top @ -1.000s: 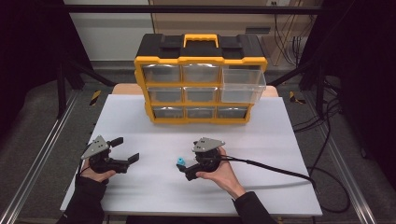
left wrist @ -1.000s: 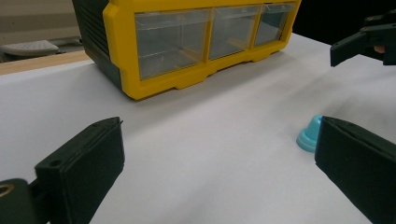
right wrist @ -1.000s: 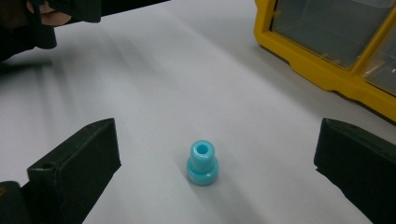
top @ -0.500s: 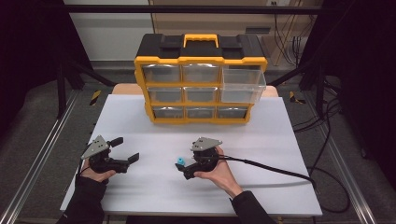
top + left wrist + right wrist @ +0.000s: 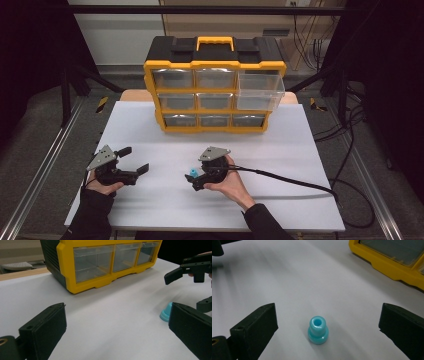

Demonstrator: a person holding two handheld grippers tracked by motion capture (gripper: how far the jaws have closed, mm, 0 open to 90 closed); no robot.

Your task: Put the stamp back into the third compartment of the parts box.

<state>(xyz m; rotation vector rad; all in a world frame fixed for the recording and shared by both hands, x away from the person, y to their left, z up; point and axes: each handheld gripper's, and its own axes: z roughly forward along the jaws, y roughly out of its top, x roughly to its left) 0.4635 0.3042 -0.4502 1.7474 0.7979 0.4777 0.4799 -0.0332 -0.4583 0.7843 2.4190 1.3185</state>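
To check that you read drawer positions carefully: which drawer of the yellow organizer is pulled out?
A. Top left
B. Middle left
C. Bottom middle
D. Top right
D: in the high view the top right drawer juts forward from the yellow organizer, hanging over the row below, while the other drawers sit flush with the frame.

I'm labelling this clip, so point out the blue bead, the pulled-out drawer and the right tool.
blue bead (image 5: 318, 330): right gripper view, on its body.
pulled-out drawer (image 5: 260, 92): high view, on its clear front wall.
right tool (image 5: 192, 180): high view, midway between its fingertips.
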